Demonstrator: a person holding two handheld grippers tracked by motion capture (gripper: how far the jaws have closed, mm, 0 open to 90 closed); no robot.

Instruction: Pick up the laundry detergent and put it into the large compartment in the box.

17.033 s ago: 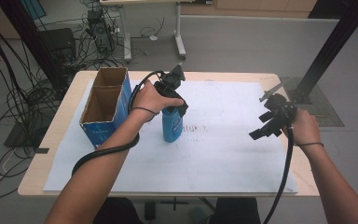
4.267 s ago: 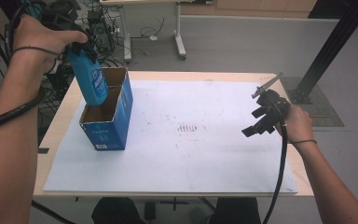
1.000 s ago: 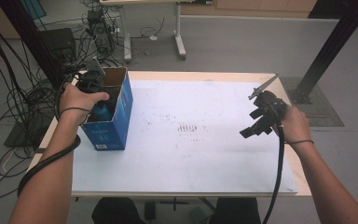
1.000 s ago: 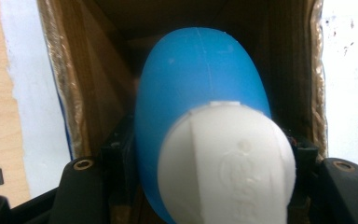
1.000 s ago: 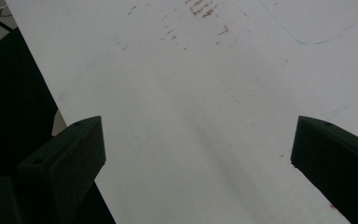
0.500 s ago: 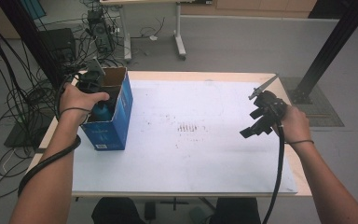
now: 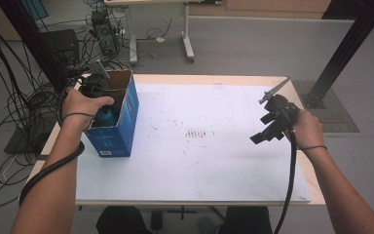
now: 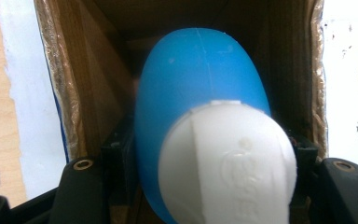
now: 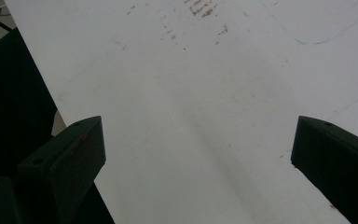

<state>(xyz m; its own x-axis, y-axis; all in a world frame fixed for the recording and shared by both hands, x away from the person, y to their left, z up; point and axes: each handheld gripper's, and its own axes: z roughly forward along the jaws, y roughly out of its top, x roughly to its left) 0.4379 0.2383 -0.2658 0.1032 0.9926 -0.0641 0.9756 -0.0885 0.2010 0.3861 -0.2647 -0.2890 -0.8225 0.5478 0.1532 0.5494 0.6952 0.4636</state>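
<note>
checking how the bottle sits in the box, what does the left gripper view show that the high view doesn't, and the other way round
Left gripper view alone: the bottle's white cap, its rounded blue shoulder, and the left gripper's jaws pressed on either side of it down between the brown inner walls.

High view alone: the box's blue outside, the white sheet on the table, and the right gripper held open, apart at the right.

Both: the blue bottle inside the open cardboard box, gripped by the left gripper.
</note>
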